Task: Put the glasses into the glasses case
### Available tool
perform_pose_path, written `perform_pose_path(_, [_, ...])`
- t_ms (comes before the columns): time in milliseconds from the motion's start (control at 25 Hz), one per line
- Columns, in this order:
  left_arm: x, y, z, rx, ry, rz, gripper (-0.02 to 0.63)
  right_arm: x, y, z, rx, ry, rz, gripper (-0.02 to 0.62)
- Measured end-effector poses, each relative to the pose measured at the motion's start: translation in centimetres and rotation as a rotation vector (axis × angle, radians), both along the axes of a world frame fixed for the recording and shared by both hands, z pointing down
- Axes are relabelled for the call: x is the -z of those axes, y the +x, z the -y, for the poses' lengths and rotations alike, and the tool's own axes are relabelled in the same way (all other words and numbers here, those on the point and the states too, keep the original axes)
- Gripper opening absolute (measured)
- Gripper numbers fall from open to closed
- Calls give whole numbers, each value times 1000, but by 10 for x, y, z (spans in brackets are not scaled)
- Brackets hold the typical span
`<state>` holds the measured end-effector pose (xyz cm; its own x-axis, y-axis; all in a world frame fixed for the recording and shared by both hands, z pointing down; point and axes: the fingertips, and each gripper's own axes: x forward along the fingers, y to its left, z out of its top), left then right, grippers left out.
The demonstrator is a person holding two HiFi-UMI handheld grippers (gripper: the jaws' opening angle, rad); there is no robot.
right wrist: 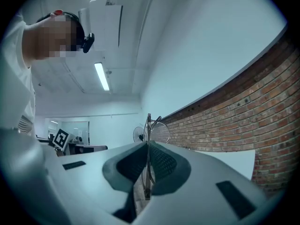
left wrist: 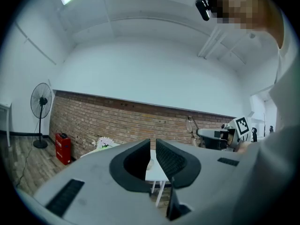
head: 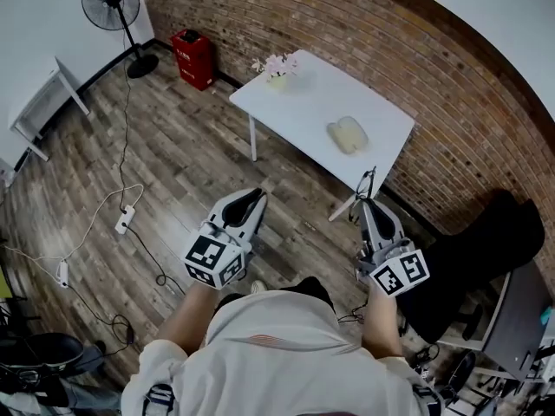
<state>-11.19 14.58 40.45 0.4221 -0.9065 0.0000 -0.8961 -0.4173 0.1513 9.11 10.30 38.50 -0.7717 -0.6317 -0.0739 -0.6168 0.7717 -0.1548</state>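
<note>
The pale cream glasses case (head: 347, 134) lies shut on the white table (head: 299, 102) ahead, near its right end. My right gripper (head: 370, 199) is shut on thin wire-rimmed glasses (head: 367, 183), held upright with the lenses past the fingertips. In the right gripper view the glasses (right wrist: 154, 130) stand edge-on between the pads of that gripper (right wrist: 148, 150). My left gripper (head: 258, 196) is held level beside it over the wooden floor, short of the table. Its jaws stand a narrow slit apart around nothing (left wrist: 153, 146).
A small pot of pink flowers (head: 279, 65) stands at the table's far left corner. A red box (head: 192, 57) and a standing fan (head: 113, 3) are by the brick wall. Cables and a power strip (head: 124, 221) lie on the floor at left. A black chair (head: 486, 250) is at right.
</note>
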Motion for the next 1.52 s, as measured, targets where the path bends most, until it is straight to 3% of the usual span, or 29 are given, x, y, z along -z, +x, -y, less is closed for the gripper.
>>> perform_pose_path(320, [-17, -14, 45, 1, -41, -37, 44, -17, -16, 52, 9, -58, -37, 66])
perform_pose_path(720, [-19, -36, 147, 57, -57, -12, 44, -18, -41, 169, 57, -61, -12, 66])
perform_pose_path(1080, [-14, -19, 271, 40, -72, 21, 44, -22, -19, 294, 35, -88, 2, 66])
perform_pose_path(1520, [-13, 10, 386, -22, -84, 36, 44, -28, 18, 398, -38, -112, 23, 66])
